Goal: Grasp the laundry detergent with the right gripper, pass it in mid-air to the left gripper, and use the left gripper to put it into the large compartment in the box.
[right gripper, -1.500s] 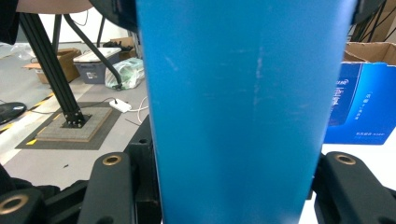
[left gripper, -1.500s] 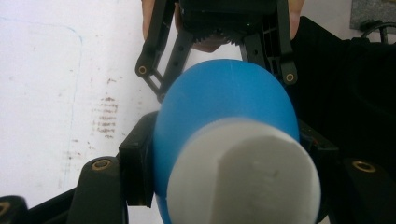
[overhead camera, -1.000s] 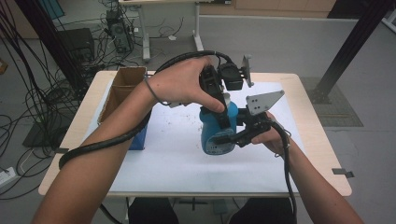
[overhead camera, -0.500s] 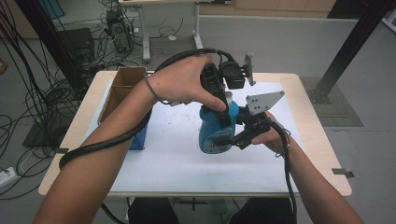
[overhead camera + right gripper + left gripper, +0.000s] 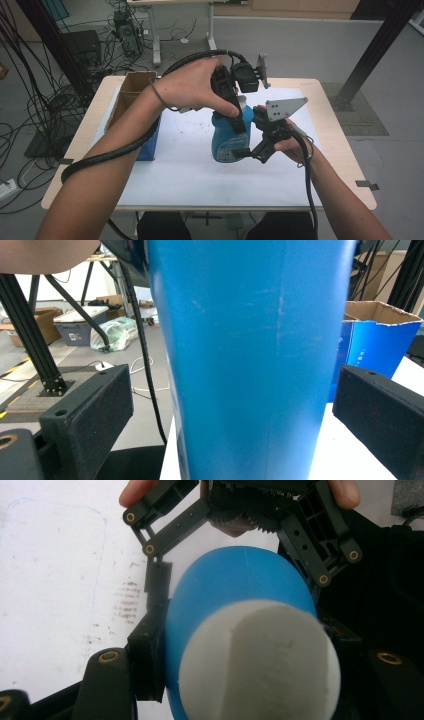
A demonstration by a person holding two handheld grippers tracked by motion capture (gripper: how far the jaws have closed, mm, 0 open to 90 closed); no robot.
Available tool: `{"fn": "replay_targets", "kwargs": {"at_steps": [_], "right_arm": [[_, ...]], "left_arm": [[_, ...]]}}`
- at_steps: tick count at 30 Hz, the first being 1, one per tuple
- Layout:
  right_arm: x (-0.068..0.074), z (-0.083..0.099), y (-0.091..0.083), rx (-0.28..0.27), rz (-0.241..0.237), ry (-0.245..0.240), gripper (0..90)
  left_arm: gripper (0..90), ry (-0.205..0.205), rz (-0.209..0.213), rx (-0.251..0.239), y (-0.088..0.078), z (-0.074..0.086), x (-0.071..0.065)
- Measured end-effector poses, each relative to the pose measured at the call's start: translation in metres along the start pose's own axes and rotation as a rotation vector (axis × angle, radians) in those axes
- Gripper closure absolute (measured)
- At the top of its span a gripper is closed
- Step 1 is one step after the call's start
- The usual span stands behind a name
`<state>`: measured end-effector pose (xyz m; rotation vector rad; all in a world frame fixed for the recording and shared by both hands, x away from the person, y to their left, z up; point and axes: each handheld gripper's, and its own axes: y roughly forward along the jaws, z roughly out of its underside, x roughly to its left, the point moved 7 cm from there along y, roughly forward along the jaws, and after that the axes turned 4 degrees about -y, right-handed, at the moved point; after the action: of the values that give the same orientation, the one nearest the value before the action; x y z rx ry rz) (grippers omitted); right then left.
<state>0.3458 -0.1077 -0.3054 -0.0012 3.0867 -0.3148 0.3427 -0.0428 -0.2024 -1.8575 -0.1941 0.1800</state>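
At table centre: right gripper [image 5: 248, 151] jaws just opened off blue bottle [image 5: 227, 137]; left gripper [image 5: 235, 107] clamps bottle top, now sole hold.

I am holding the left gripper [image 5: 235, 107] pointing downward, its jaws clamping from above; my right gripper [image 5: 252, 150] is reaching in level from the right, its jaws having just been opening, pads standing clear.

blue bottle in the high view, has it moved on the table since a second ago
No. The blue bottle stands at the same spot against the cardboard box and the table edge. The left tool holds its top; the right tool has just been opening beside it.
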Motion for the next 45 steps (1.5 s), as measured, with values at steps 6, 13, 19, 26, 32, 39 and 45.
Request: {"fn": "replay_targets", "kwargs": {"at_steps": [6,13,19,26,32,39,45], "right_arm": [[0.001,0.003,-0.004,0.038,0.009,0.003,2.6],[-0.002,0.011,-0.013,0.087,0.034,0.015,2.7],[-0.007,0.02,-0.024,0.139,0.072,0.025,2.7],[-0.015,0.035,-0.038,0.22,0.142,0.052,2.6],[-0.021,0.051,-0.052,0.33,0.197,0.09,2.7],[-0.028,0.07,-0.07,0.476,0.255,0.151,3.6],[-0.032,0.085,-0.081,0.601,0.282,0.239,4.5]], "left_arm": [[37.7,-0.022,-0.01,0.006,0.001,0.003,0.002],[37.7,-0.057,-0.022,0.029,0.002,0.01,0.007],[37.7,-0.094,-0.033,0.04,0.003,0.016,0.012],[37.7,-0.166,-0.065,0.065,0.003,0.023,0.02],[37.7,-0.239,-0.092,0.066,0.0,0.028,0.028],[37.6,-0.31,-0.101,0.071,-0.003,0.034,0.035],[37.7,-0.402,-0.112,0.065,-0.008,0.041,0.043]]}}
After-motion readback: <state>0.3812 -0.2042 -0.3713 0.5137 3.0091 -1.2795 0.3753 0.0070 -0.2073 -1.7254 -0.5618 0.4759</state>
